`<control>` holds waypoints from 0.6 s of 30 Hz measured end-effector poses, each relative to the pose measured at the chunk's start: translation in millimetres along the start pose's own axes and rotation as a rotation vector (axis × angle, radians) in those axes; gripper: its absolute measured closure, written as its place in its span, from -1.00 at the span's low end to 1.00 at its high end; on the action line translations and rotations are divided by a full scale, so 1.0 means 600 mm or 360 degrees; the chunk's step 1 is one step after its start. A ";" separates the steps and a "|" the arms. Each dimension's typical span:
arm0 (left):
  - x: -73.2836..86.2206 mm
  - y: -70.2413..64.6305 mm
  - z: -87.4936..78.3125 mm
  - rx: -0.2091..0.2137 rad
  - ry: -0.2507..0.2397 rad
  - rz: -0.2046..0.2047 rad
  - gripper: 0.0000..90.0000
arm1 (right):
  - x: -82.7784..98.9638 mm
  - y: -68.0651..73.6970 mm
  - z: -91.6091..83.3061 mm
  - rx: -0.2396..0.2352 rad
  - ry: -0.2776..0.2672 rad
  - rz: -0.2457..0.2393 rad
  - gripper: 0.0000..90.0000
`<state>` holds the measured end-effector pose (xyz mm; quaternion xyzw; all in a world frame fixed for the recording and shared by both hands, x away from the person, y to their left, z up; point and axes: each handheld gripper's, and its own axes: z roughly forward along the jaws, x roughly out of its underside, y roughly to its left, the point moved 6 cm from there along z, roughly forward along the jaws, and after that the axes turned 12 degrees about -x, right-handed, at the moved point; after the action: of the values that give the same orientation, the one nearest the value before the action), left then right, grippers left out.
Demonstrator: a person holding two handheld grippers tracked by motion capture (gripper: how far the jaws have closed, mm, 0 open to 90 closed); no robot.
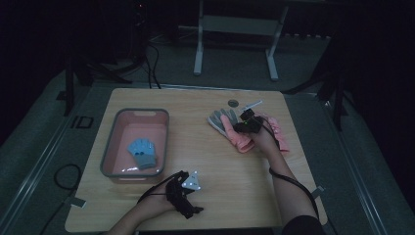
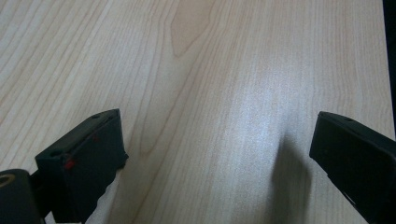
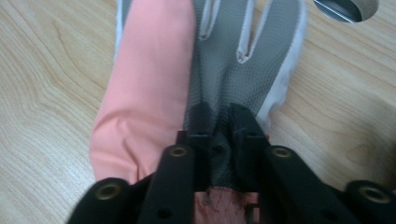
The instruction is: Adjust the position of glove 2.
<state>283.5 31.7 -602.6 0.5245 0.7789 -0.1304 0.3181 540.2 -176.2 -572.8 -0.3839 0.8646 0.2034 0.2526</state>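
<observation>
A grey glove (image 1: 218, 121) lies palm up at the table's right rear, with a pink glove (image 1: 240, 139) laid partly over it. My right gripper (image 1: 243, 125) sits on these two. In the right gripper view its jaws (image 3: 219, 114) are shut on a pinch of the grey glove (image 3: 243, 60), and the pink glove (image 3: 149, 70) lies along their left. A second pink glove (image 1: 279, 132) lies just to the right of that hand. Near the front edge my left gripper (image 1: 188, 205) rests low over bare wood, and its jaws (image 2: 217, 135) stand open with nothing between them.
A pink bin (image 1: 110, 147) with a grey rim stands at the left and holds a blue glove (image 1: 143, 152). A round cable hole (image 1: 233, 103) and a small white object (image 1: 252, 105) lie behind the gloves. The table's edge is close to the left gripper.
</observation>
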 end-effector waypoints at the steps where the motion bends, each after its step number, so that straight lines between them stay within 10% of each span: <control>1: 0.000 0.000 -0.001 0.0001 0.0004 0.0014 -0.92 | 0.000 0.002 0.000 0.0008 0.0005 0.0004 0.87; 18: -0.001 0.003 -0.003 -0.0029 -0.0021 0.0017 -0.92 | 0.012 0.118 -0.074 0.0063 -0.0267 0.0401 0.93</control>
<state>284.6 33.3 -600.6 0.5248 0.7752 -0.1250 0.3286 469.4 -160.6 -530.7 -0.2488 0.8856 0.2477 0.3041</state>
